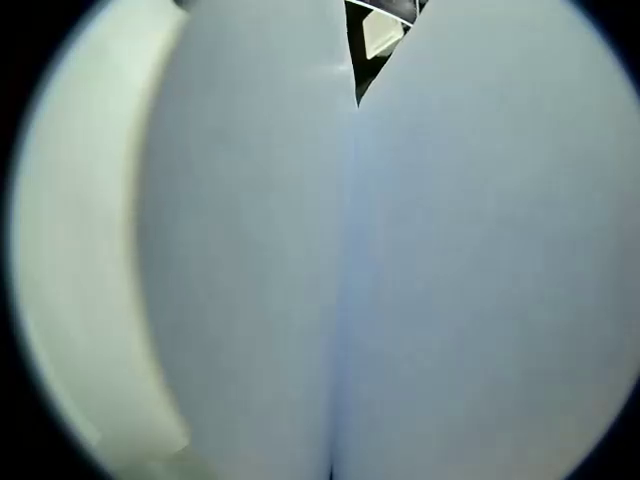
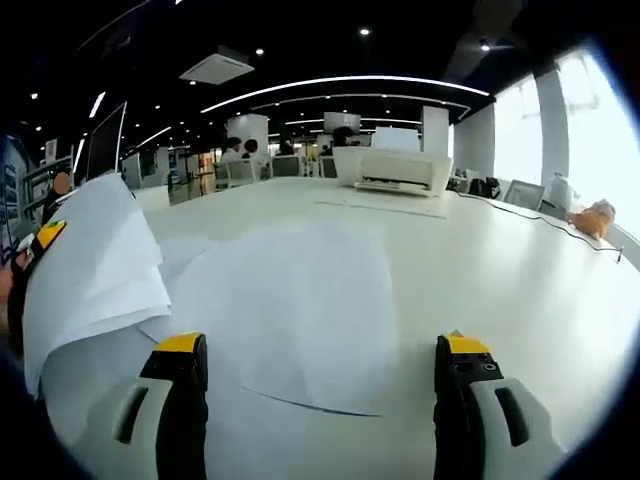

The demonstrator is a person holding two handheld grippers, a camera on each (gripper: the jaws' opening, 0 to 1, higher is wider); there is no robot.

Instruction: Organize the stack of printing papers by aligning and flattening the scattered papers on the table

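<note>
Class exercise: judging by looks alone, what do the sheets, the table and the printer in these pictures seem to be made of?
Sheets: thin white paper, matte; the held stack droops and curls at its edges. Table: a smooth white top, probably laminate, with a soft sheen from the window light. Printer: white, likely moulded plastic, judging by its rounded casing; too far to be sure.

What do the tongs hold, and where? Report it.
Right tongs: open, holding nothing. Left tongs seem to hold the raised sheets at their edge; the grip itself is hidden.
</note>
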